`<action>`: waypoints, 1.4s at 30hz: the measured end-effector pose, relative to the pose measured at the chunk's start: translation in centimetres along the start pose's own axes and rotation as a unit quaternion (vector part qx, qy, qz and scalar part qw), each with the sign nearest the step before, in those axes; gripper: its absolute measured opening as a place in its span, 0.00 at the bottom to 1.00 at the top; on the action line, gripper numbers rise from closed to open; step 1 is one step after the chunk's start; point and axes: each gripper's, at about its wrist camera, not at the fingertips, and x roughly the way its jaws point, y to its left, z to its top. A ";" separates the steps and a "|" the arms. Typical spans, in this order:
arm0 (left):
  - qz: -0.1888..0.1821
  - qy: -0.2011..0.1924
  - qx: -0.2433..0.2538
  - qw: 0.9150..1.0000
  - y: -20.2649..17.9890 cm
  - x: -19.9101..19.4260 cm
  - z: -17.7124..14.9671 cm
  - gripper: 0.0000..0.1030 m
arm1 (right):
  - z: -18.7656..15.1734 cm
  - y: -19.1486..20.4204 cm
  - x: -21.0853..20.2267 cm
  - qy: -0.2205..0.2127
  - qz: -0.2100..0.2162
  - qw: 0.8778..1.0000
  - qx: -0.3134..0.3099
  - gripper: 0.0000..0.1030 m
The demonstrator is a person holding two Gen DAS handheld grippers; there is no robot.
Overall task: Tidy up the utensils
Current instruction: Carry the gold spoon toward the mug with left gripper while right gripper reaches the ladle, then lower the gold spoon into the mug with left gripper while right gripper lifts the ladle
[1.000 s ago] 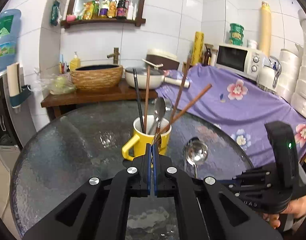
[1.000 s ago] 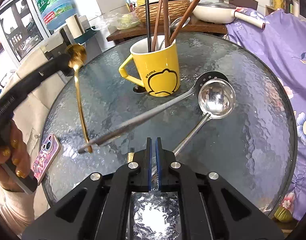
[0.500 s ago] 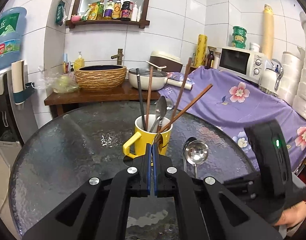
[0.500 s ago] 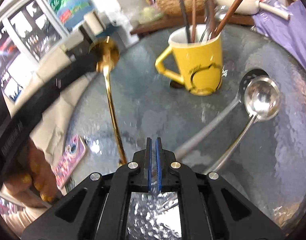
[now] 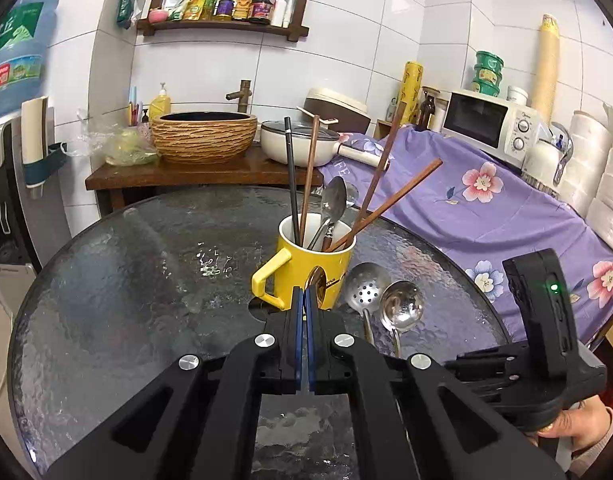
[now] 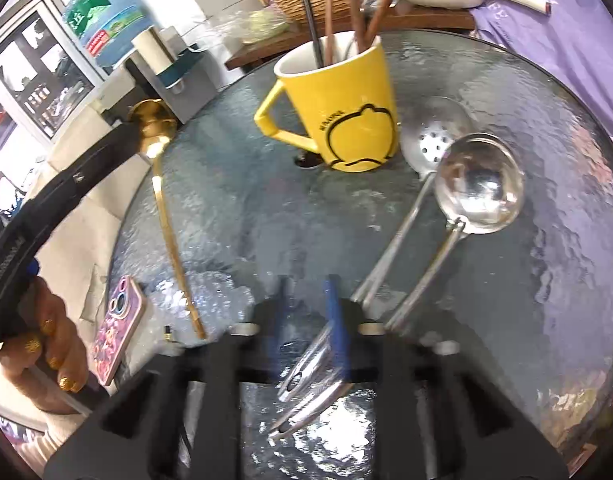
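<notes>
A yellow mug stands mid-table with chopsticks and a steel spoon upright in it. My left gripper is shut on a gold spoon; its bowl sits at the fingertips and its long handle hangs down over the table edge. To the right of the mug lie a slotted spoon and a ladle. Their handles run back under my right gripper, whose jaws are opening, blurred, with both handle ends low between them and no pad pressing on them.
The round glass table ends close on the left, where a pink phone lies on a pale surface by a person's hand. A purple floral cloth covers the counter on the right; a wooden stand with a basin stands behind.
My right gripper's jaws have gone from shut to apart, and it has sunk closer to the ladle and slotted spoon handles. The left gripper still holds the gold spoon, hardly moved.
</notes>
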 end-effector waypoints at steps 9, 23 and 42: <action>0.016 0.000 -0.010 1.000 2.2 -1.9 0.0 0.01 | -2.2 2.9 -0.4 -0.003 0.004 0.998 -0.066 0.49; 0.004 -0.045 0.004 0.999 1.3 -1.4 3.1 0.01 | 1.4 0.5 -3.9 -0.080 -0.014 0.996 -0.030 0.48; -0.001 -0.049 0.013 0.999 0.4 1.4 5.4 0.01 | 6.2 -10.7 1.3 -0.042 -0.143 0.988 0.039 0.49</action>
